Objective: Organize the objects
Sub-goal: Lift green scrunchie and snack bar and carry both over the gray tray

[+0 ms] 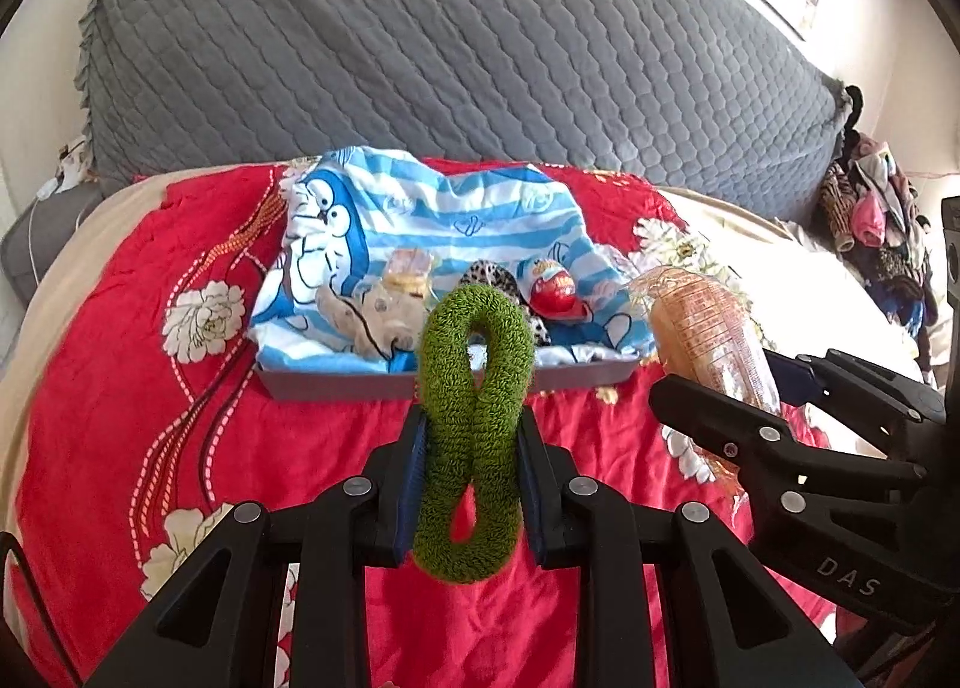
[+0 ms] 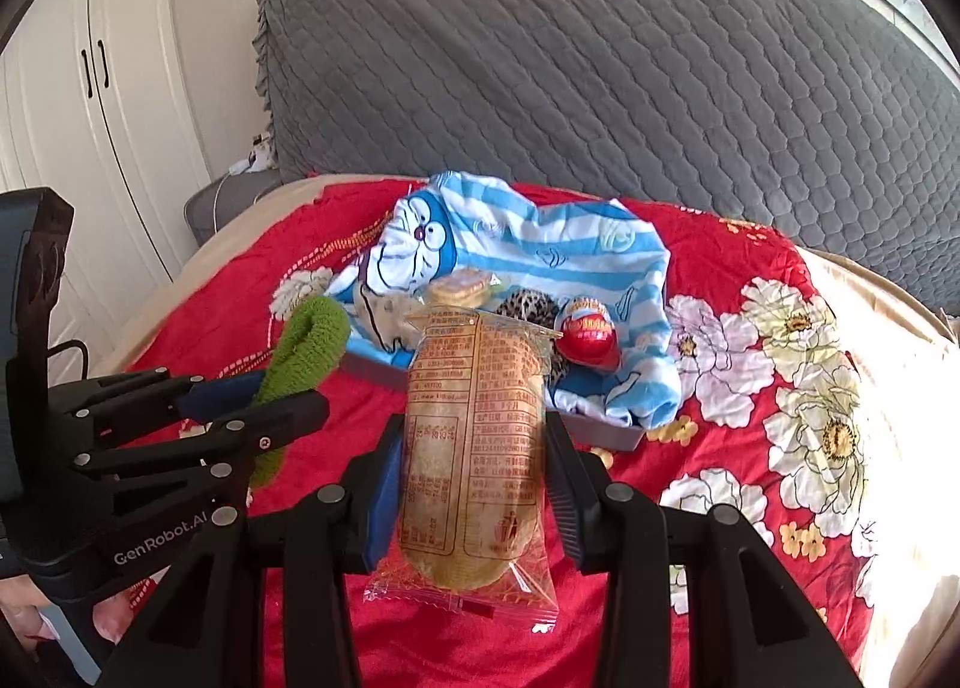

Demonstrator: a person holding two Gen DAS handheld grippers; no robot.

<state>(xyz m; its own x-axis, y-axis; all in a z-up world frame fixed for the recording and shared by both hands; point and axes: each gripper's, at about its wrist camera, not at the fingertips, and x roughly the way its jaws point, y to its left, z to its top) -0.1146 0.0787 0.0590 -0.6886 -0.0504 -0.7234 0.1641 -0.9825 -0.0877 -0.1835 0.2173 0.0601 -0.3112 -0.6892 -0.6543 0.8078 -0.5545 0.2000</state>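
Observation:
My left gripper point(image 1: 474, 436) is shut on a fuzzy green ring twisted into a figure eight point(image 1: 474, 436), held above the red bedspread. My right gripper point(image 2: 474, 448) is shut on a clear packet of pastry with orange print point(image 2: 474, 448). Each gripper shows in the other's view: the right one with the packet point(image 1: 714, 340), the left one with the green ring point(image 2: 306, 346). Ahead lies a grey tray point(image 1: 336, 385) lined with a blue striped cartoon cloth point(image 1: 420, 208). In it sit a red toy egg point(image 1: 555, 292), a beige plush point(image 1: 375, 316), a cookie packet point(image 2: 459, 287) and a leopard-print item point(image 2: 528, 301).
A red floral bedspread point(image 1: 150, 280) covers the bed, with a grey quilted headboard cover point(image 1: 450, 40) behind. A pile of clothes point(image 1: 870, 208) lies at the far right. White wardrobe doors point(image 2: 90, 106) stand to the left. A hand point(image 2: 36, 616) holds the left gripper's handle.

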